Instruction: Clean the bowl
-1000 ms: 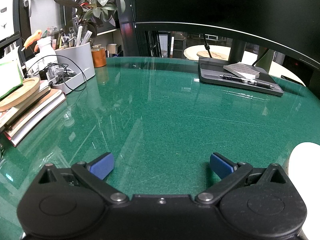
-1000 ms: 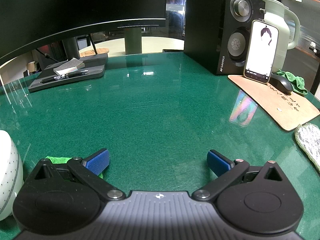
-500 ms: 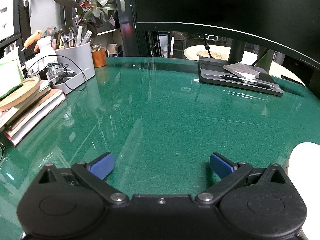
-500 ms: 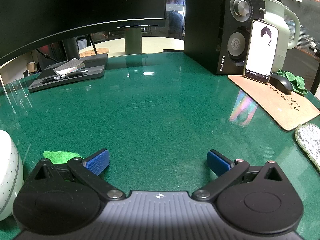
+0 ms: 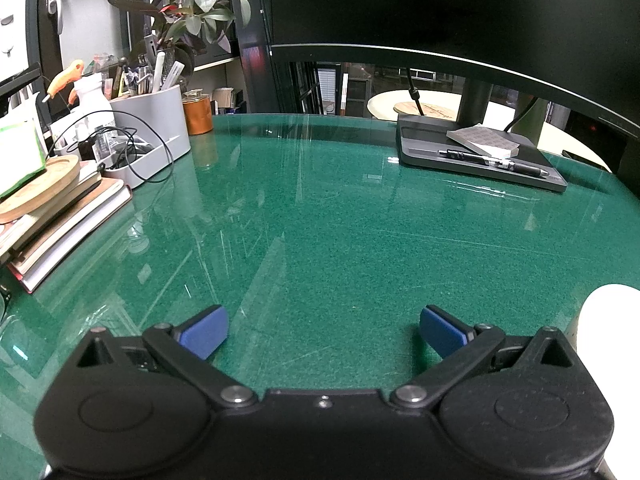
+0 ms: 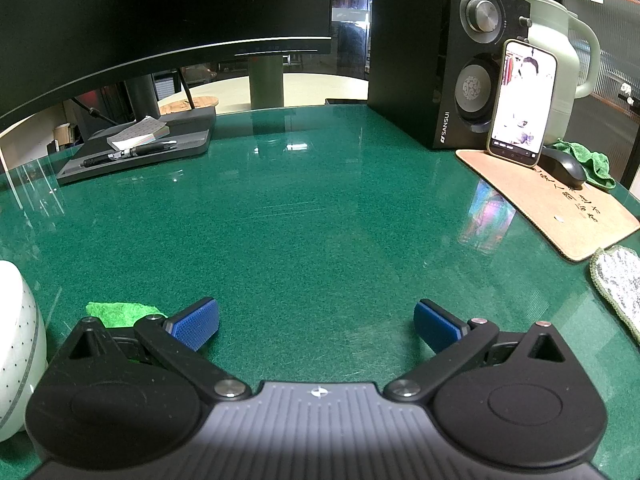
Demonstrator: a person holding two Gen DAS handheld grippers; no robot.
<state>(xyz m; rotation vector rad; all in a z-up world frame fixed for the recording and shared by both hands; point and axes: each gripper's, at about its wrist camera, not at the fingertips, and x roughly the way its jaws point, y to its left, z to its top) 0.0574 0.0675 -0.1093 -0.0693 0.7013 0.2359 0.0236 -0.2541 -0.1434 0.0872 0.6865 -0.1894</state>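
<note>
Both grippers' fingers, left gripper (image 5: 323,330) and right gripper (image 6: 316,325), are gaping wide, gripping nothing; bowl (image 6: 16,344) and green cloth (image 6: 118,313) are sitting lower left, step unclear.

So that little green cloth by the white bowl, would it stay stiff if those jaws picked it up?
Probably not. The green cloth lies crumpled and fuzzy, so it would likely droop. It looks light, and might slide on the glossy glass tabletop.
</note>
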